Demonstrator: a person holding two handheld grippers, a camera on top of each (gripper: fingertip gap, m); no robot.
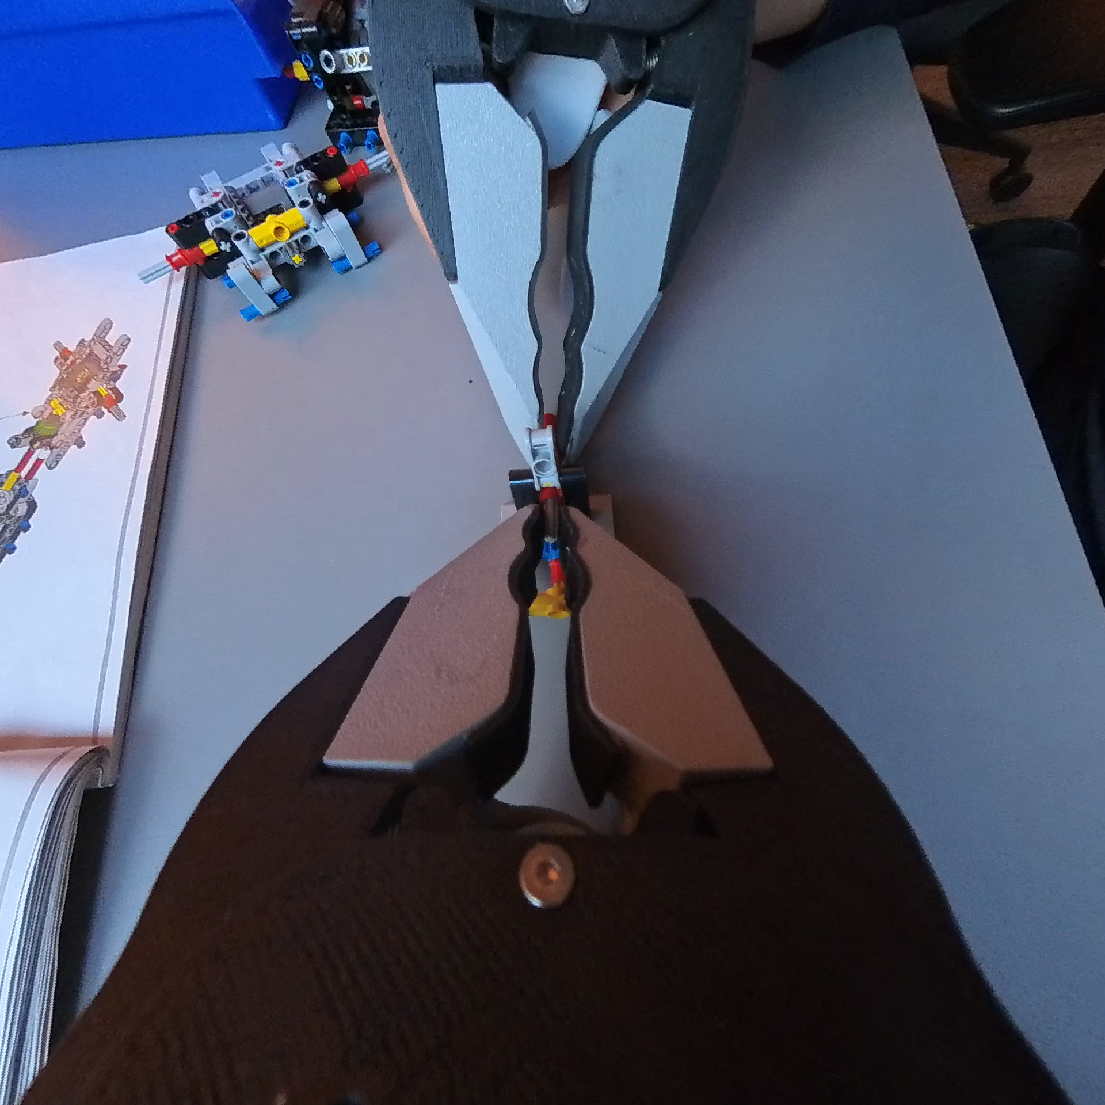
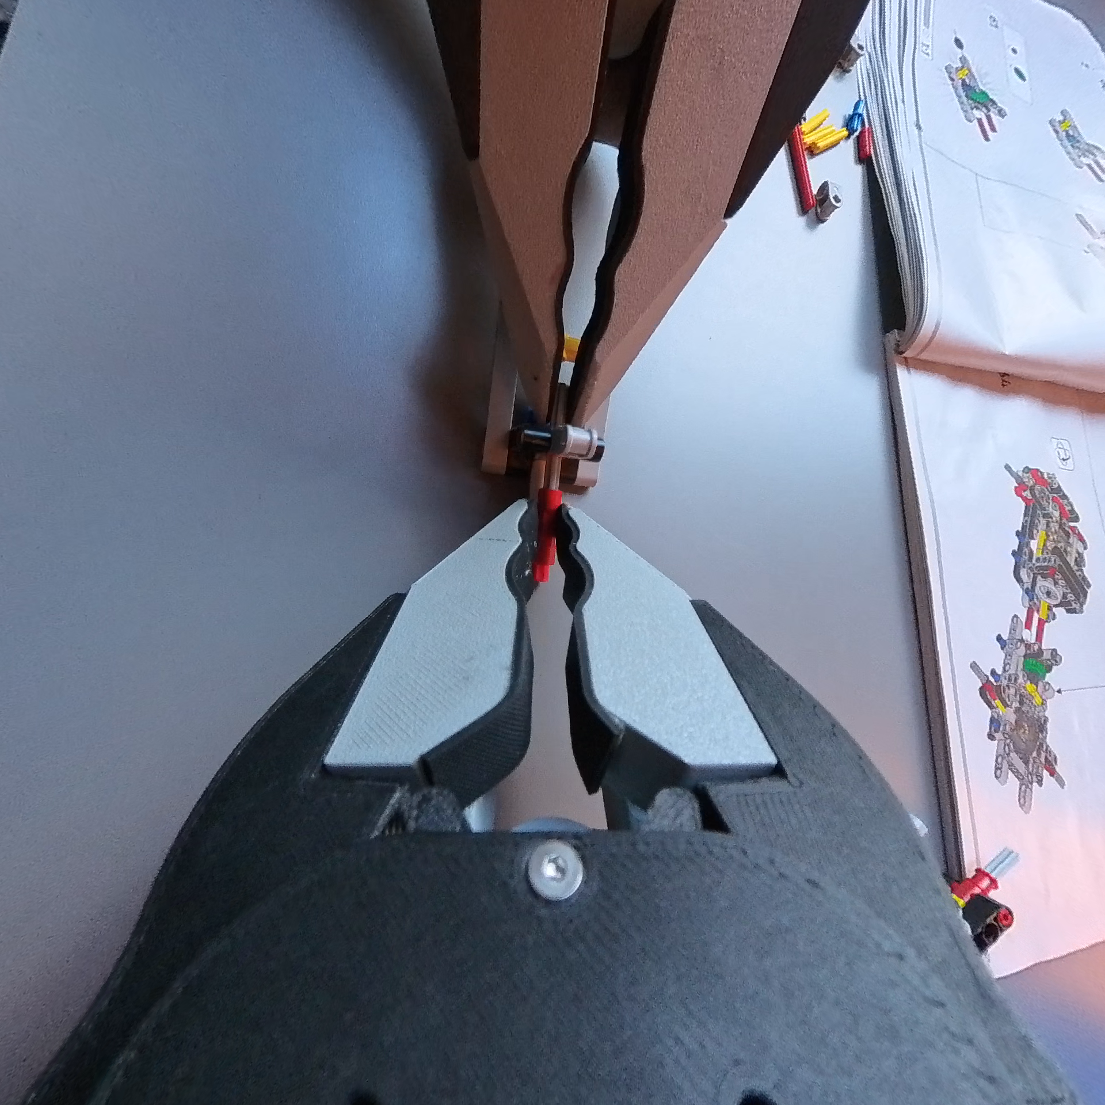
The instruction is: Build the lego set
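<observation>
1. The small toy-brick assembly (image 1: 545,478), a thin brown axle carrying a light-grey connector with round holes, red bushes, a blue pin and a yellow end piece, is held just above the grey table (image 1: 777,478) between the two tongs, which meet tip to tip near the centre of both wrist views.
2. Left gripper (image 1: 553,520), tan-faced fingers with black wavy pads: closed on the brown axle of the assembly. The blue, red and yellow parts sit between the pads behind the tips, towards 6 o'clock in the left wrist view.
3. Right gripper (image 2: 545,520), light-grey fingers with black wavy pads: clamped on the red pin (image 2: 545,538) at the opposite end of the assembly. The pin stands lengthwise between the pads, its head just clear of the tips at 12 o'clock.
4. In the right wrist view, a black-and-grey cross piece (image 2: 559,443) lies across the axle just past the red pin, between the two sets of tips.
5. Directly beneath the assembly, a flat pale and dark piece (image 1: 601,520) rests on the table; what it is cannot be told.
6. In the left wrist view, at 10 o'clock, a larger toy-brick chassis (image 1: 269,233) in grey, black, yellow, red and blue stands on the table, well apart from the tongs.
7. At 9 o'clock, an open instruction booklet (image 1: 72,478) with coloured drawings lies flat.
8. At 11 o'clock, a blue plastic bin (image 1: 119,66) sits at the table's far corner.
9. In the right wrist view, at 1 o'clock, loose red and yellow rods (image 2: 819,143) lie beside the booklet.
</observation>
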